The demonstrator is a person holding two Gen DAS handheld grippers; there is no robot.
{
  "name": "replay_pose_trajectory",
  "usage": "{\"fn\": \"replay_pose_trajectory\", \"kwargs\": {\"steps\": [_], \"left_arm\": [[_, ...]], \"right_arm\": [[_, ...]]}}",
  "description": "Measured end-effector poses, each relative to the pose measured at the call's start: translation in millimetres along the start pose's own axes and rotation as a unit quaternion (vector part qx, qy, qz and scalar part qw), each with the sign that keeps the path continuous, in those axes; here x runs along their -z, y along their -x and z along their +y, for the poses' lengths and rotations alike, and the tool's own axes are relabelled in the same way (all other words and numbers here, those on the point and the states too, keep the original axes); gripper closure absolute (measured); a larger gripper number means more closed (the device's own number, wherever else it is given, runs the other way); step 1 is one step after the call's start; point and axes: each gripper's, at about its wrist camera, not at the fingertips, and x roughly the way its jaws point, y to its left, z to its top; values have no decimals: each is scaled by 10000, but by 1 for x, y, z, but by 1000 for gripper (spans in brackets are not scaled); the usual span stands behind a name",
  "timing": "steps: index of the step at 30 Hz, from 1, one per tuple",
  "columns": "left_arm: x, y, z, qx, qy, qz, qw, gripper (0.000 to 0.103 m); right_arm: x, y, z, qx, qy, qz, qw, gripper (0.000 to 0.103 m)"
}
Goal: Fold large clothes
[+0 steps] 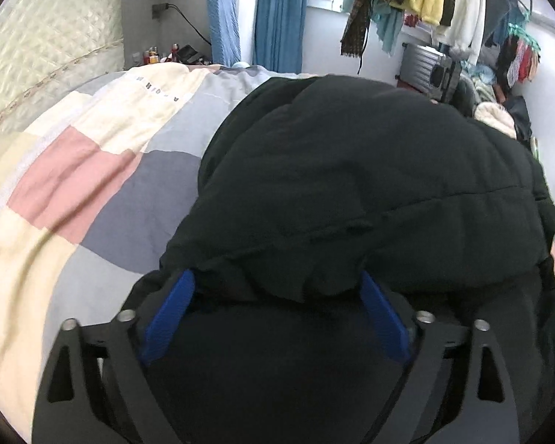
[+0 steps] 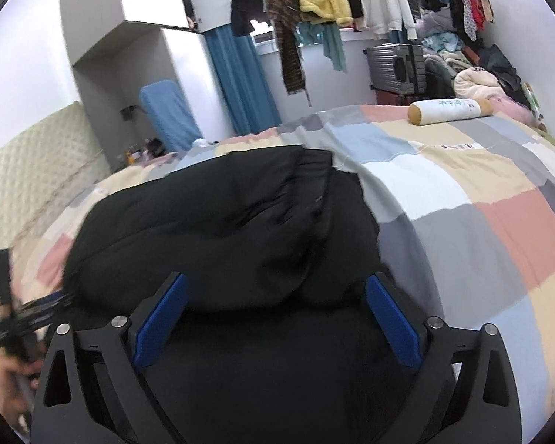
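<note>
The black padded jacket (image 1: 351, 185) lies bunched on the bed (image 1: 74, 185), over the patchwork quilt. Left gripper (image 1: 277, 296): fingers (image 1: 170, 314) spread, fabric draped over the tips. Right gripper (image 2: 277, 303): fingers (image 2: 392, 318) spread, straddling a fold, not pinching. Judgement: seat both grips on the near hem before closing, then lift evenly. Open quilt lies left and right; the bolster pillow (image 2: 451, 109) sits well apart
</note>
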Motion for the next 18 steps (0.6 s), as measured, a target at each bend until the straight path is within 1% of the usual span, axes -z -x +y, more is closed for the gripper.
{"fn": "replay_pose_trajectory", "kwargs": {"steps": [2, 4, 6, 8, 10, 12, 13, 14, 16, 18], "left_arm": [[0, -4, 1, -104, -112, 49, 9999, 5], [1, -2, 1, -243, -230, 15, 9994, 0], [3, 3, 0, -383, -413, -95, 9984, 0], [5, 3, -3, -470, -631, -99, 9969, 0], [8, -1, -8, -672, -969, -74, 9930, 0], [14, -7, -12, -892, -1271, 48, 9879, 0], [18, -10, -14, -1015, -1476, 136, 9837, 0], [21, -11, -16, -1103, -1606, 152, 9807, 0], [27, -10, -16, -1392, -1798, -9, 9738, 0], [25, -13, -14, -1537, -1744, -54, 9726, 0]], "right_arm": [[-3, -15, -11, 58, -152, 91, 9998, 13], [-4, -26, -21, 77, -343, 140, 9993, 13], [-4, -35, -29, -17, -518, 111, 9986, 13], [-4, -38, -30, 6, -462, 74, 9989, 13], [-6, -40, -27, -18, -323, 10, 9995, 15], [-9, -43, -25, -163, -333, -41, 9993, 22], [-10, -45, -24, -238, -356, -48, 9991, 25], [-11, -47, -23, -295, -357, -34, 9989, 30], [-13, -49, -18, -309, -241, -36, 9992, 42], [-14, -49, -12, -388, -124, -79, 9991, 68]]}}
